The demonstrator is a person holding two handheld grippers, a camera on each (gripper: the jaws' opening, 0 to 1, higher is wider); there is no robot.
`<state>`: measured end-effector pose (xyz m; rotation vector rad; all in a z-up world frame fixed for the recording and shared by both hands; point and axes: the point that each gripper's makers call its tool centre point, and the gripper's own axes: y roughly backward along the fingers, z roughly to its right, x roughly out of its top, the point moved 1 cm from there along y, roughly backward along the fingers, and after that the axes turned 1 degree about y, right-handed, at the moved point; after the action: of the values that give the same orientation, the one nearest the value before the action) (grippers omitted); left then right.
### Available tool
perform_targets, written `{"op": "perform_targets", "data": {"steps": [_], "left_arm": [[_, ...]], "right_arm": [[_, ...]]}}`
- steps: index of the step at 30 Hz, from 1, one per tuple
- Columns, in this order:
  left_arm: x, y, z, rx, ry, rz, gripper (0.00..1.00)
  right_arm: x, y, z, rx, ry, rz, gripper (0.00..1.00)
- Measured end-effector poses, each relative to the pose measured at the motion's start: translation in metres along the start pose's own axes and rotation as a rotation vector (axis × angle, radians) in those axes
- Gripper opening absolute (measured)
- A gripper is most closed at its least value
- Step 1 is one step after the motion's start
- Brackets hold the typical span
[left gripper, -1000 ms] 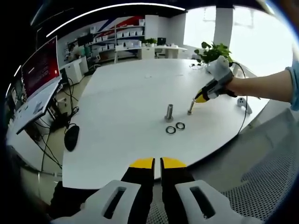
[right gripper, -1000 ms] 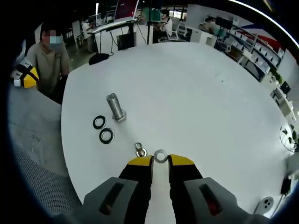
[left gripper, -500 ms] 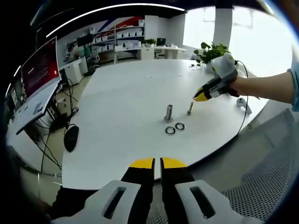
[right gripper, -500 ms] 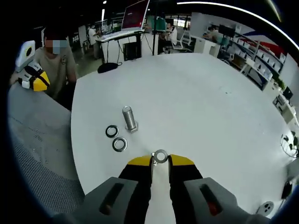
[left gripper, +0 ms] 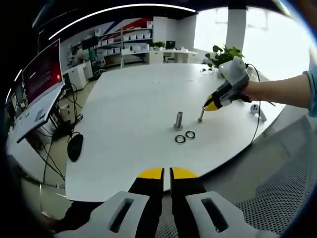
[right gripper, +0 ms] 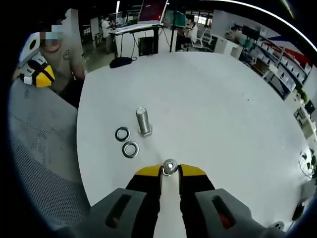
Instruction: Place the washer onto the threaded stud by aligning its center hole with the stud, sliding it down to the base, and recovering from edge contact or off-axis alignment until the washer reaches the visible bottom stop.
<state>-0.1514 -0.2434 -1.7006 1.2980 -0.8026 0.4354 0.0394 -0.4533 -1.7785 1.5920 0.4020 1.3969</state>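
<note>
Right gripper [right gripper: 170, 170] pinching washer [right gripper: 170, 166] directly over small threaded stud [left gripper: 201, 115] | left gripper [left gripper: 167, 173] pressed together, off table [right gripper: 208, 99] | keep washer level, centre hole, lower straight.

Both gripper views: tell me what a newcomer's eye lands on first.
In the right gripper view, the right gripper pinches a silver washer at its yellow tips, low in the picture. Beyond it on the white table stands an upright bolt with two loose washers beside it. In the left gripper view, the left gripper hangs shut off the table's near edge.
</note>
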Motion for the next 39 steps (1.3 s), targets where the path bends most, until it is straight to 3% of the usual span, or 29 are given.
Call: {"op": "perform_targets", "data": {"steps": [13,34,39], "left_arm": [[0.0,0.0,-0.001,0.003,0.003,0.001,0.02],[-0.002,0.0,-0.002,0.012,0.012,-0.011,0.02],[-0.002,-0.001,-0.002,0.01,0.012,-0.011,0.02]], "right_arm": [[-0.006,-0.009,-0.001,0.008,0.015,-0.051,0.15],[-0.029,-0.046,-0.004,0.042,0.044,-0.15,0.15],[-0.033,-0.044,-0.007,0.07,-0.005,-0.168,0.24]]}}
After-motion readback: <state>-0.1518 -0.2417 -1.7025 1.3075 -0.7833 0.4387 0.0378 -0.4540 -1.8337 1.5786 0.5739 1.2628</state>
